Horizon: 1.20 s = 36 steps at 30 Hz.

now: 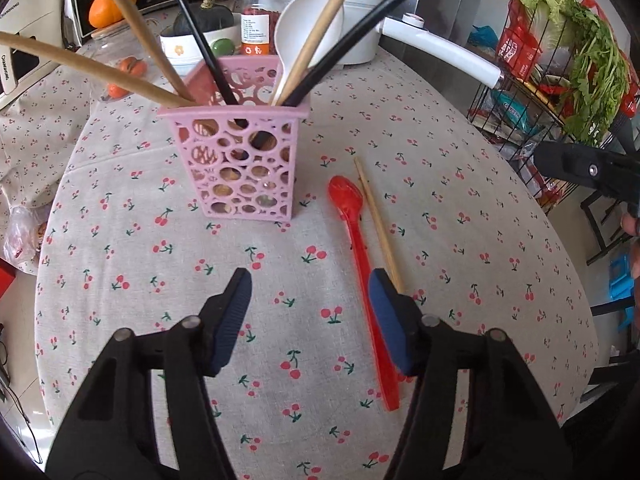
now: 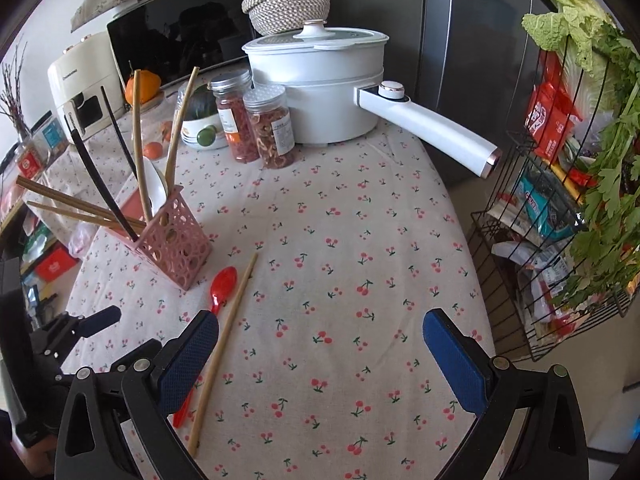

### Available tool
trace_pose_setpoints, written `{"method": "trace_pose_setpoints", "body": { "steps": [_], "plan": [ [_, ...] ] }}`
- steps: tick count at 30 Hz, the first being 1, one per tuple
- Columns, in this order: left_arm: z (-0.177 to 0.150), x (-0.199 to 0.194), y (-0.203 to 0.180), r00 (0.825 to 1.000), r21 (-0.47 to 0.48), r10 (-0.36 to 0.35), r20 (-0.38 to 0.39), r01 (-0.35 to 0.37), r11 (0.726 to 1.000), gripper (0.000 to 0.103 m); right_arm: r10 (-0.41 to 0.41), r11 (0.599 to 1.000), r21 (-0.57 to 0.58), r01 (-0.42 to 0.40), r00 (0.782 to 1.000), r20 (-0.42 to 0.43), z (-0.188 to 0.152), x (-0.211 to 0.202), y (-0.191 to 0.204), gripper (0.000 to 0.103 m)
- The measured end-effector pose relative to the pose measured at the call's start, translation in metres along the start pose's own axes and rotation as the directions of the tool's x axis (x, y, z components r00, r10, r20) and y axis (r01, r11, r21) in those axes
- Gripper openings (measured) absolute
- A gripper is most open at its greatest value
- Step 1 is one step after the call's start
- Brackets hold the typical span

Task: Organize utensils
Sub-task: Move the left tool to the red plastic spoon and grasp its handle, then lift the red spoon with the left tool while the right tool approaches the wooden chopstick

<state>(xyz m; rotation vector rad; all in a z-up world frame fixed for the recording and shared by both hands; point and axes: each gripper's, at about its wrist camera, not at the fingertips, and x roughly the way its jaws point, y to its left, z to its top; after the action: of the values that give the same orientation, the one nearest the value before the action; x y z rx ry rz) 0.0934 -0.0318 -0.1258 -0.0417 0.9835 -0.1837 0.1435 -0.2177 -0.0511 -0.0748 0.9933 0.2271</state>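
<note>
While most utensils already stand sorted in the pink perforated holder (image 1: 236, 160), two items lie loose on the cherry-print tablecloth (image 1: 460, 240) to its right: a red plastic spoon (image 1: 362, 264) and a single wooden chopstick (image 1: 378, 224), side by side and touching or nearly so, both running from far to near. Inside the holder, wooden chopsticks, black chopsticks and a white spoon (image 1: 310, 20) lean outward against the rim, which keeps them upright and handles accessible. Seen from the left wrist view, the left gripper (image 1: 310, 316) hangs over bare cloth near the spoon's handle, jaws parted with nothing between them; its right pad overlaps the handle in the picture, but contact cannot be confirmed. Over cloth to the right of the chopstick, the right gripper (image 2: 320, 352) is spread wide and grasps nothing. Judged from this arrangement, both tools are positioned for a pick-up of the two stray pieces, which remain to be placed in the holder. A white pot (image 2: 320, 92) and jars (image 2: 272, 124) at the far side are uninvolved.
</note>
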Motion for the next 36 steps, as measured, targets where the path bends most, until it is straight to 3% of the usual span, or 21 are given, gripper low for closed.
{"method": "trace_pose_setpoints", "body": {
  "steps": [4,6,8,15,25,28,36],
  "plan": [
    [0.006,0.009,-0.011,1.000,0.029,-0.016,0.012,0.015,0.999,0.042,0.015,1.000,0.021,-0.014,0.999,-0.043,0.000,0.007,-0.003,0.103],
    [0.009,0.015,-0.017,1.000,0.030,-0.025,0.014,0.024,0.999,0.029,0.013,1.000,0.027,-0.011,0.998,-0.062,0.000,0.012,-0.005,0.103],
    [0.013,0.023,-0.020,0.999,0.010,-0.037,0.003,0.037,0.999,0.022,0.000,1.000,0.024,0.002,0.997,-0.078,0.001,0.016,-0.007,0.103],
    [0.024,0.044,-0.035,0.999,-0.020,-0.047,-0.007,0.047,0.999,0.021,-0.022,0.999,0.044,0.026,0.996,-0.091,0.002,0.021,-0.022,0.103],
    [0.032,0.054,-0.043,1.000,-0.044,0.018,-0.015,-0.019,0.999,0.020,-0.008,0.997,0.070,0.015,0.995,-0.097,0.002,0.021,-0.028,0.103],
    [0.034,0.057,-0.047,0.998,-0.021,0.054,-0.022,-0.054,0.998,0.009,-0.007,0.997,0.072,0.015,0.995,-0.100,0.001,0.021,-0.027,0.103],
    [0.031,0.034,-0.034,1.000,-0.056,0.001,-0.006,-0.001,0.998,0.008,0.004,0.996,0.094,0.007,0.994,-0.110,0.000,0.022,-0.026,0.103]
  ]
}}
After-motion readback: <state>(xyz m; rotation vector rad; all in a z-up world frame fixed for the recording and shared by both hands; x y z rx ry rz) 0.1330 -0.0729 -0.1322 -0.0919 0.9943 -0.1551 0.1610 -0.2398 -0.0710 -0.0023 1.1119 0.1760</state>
